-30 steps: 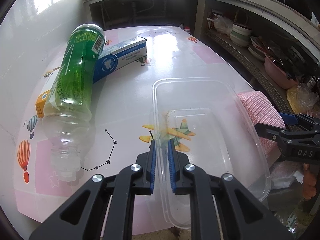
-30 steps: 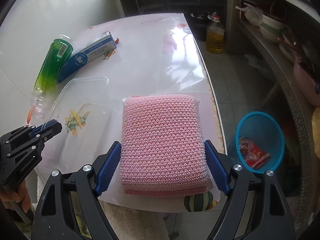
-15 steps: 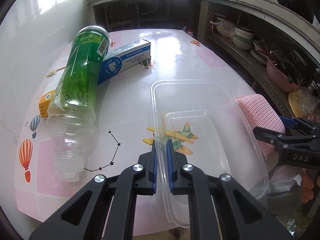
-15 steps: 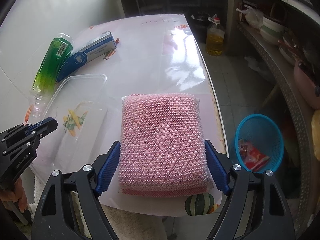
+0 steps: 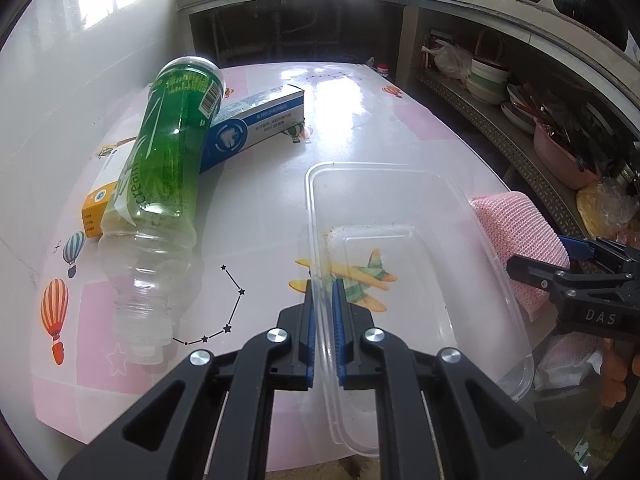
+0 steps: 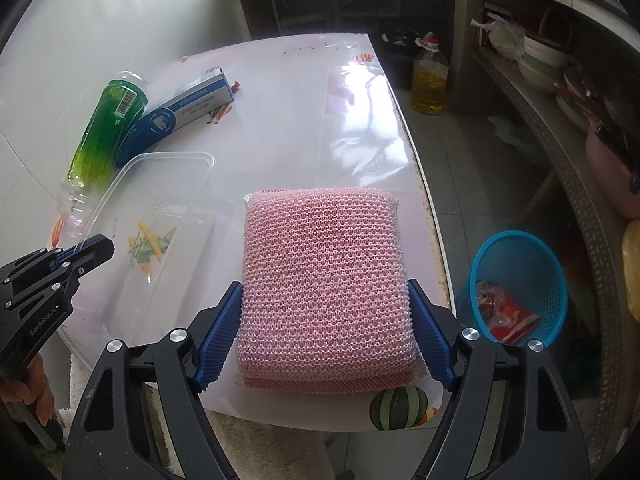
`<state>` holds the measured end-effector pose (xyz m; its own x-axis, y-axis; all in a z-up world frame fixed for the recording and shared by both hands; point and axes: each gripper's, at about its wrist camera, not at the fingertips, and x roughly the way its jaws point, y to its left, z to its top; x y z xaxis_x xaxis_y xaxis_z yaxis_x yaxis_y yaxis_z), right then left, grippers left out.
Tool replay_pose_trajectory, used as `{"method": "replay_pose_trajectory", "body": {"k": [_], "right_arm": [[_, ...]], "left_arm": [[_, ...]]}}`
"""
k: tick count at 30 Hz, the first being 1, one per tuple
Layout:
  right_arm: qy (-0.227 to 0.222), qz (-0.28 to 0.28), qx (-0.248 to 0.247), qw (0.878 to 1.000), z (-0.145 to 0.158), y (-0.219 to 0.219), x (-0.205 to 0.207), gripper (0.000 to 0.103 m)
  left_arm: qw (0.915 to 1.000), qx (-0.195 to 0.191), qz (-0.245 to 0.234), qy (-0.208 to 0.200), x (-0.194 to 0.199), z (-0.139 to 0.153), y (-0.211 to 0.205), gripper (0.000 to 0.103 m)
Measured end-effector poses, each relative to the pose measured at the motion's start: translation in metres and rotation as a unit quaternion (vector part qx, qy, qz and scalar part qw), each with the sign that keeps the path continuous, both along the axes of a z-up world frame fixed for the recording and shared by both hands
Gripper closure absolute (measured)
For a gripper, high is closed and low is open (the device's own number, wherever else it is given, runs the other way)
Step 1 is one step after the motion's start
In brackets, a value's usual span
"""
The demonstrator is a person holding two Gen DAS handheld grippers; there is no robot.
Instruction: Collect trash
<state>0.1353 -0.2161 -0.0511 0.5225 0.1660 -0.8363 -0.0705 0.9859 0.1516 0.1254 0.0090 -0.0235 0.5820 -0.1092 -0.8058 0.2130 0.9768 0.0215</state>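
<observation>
My left gripper (image 5: 324, 292) is shut on the left rim of a clear plastic container (image 5: 404, 208) and holds it just above the table; the container also shows in the right wrist view (image 6: 160, 184). My right gripper (image 6: 325, 320) is shut on a pink mesh sponge (image 6: 324, 280) over the table's near right corner; the sponge also shows in the left wrist view (image 5: 516, 232). A green plastic bottle (image 5: 168, 184) lies on its side at the left, resting on a blue toothpaste box (image 5: 256, 124). A blue trash basket (image 6: 520, 284) with a red wrapper stands on the floor to the right.
A small yellow and white box (image 5: 100, 208) lies under the bottle. The table (image 6: 312, 112) stands against a white wall on the left. A bottle of yellow oil (image 6: 429, 80) stands on the floor beyond. Shelves with bowls (image 5: 488, 80) run along the right.
The left gripper has lifted slightly with the container still in its grip. The right gripper has shifted a little with the sponge. The bottle and boxes have not moved.
</observation>
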Motion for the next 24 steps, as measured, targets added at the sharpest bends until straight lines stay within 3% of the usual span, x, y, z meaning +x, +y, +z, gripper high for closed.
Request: {"method": "replay_pose_trajectory", "body": {"k": [24], "right_arm": [[-0.021, -0.014, 0.016, 1.0, 0.014, -0.008, -0.004, 0.029]], "left_arm": [[0.9994, -0.014, 0.01, -0.031, -0.007, 0.017, 0.003, 0.099]]}}
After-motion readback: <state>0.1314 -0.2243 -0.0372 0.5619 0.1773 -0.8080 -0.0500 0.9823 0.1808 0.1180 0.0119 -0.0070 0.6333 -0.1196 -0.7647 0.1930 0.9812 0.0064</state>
